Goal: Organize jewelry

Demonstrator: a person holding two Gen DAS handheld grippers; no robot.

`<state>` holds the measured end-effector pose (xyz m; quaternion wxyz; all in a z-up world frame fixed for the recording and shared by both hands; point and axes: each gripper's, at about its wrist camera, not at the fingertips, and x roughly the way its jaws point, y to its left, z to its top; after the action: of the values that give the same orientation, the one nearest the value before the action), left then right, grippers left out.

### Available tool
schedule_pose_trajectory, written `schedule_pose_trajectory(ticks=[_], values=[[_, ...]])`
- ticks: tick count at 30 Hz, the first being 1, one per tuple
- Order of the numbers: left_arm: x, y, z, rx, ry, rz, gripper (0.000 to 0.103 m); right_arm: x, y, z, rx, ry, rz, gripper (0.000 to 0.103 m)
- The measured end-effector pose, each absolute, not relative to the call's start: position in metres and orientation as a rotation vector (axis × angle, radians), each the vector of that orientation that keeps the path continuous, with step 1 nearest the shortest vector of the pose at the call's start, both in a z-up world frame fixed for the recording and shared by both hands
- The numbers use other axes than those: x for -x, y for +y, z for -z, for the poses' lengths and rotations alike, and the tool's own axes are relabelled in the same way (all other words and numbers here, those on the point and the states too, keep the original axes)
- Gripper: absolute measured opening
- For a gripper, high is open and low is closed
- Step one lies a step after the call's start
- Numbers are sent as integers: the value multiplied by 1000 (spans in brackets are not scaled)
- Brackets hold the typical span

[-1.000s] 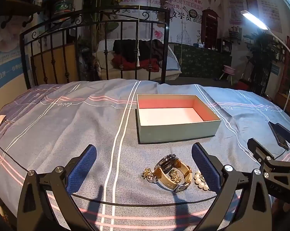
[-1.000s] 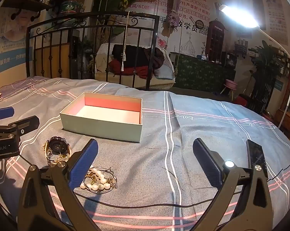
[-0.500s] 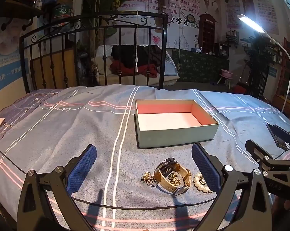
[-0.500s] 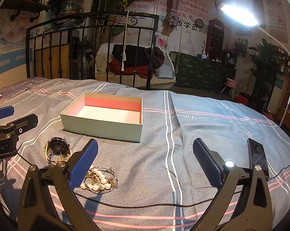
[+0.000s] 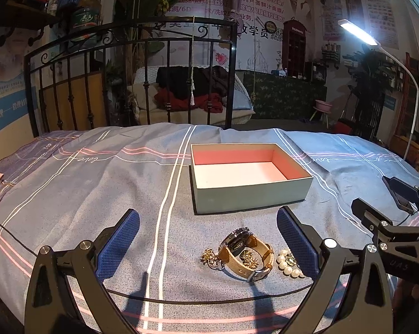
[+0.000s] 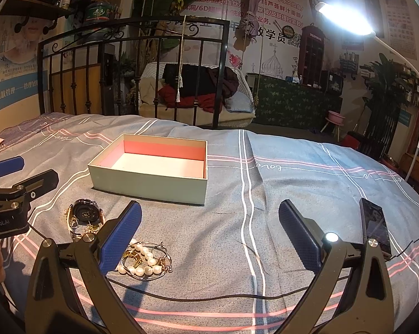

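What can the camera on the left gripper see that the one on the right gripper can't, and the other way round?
Only the left wrist view shows the watch's tan strap and the gold brooch beside it. Only the right wrist view shows the phone lying on the bedspread and the thin hoops around the pearls. Both show the empty box, the watch, the pearls and both open grippers.

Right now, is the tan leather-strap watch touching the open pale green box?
Apart. The left wrist view shows bare bedspread between the watch and the box.
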<state>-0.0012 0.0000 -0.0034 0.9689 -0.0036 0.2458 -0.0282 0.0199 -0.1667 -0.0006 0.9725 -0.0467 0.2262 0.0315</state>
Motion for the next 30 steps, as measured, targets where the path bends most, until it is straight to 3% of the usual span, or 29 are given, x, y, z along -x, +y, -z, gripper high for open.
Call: schedule_pose_trajectory(ticks=[30], values=[[0, 2, 5, 19, 516, 67, 97, -23, -165, 0, 89, 469, -76, 97]])
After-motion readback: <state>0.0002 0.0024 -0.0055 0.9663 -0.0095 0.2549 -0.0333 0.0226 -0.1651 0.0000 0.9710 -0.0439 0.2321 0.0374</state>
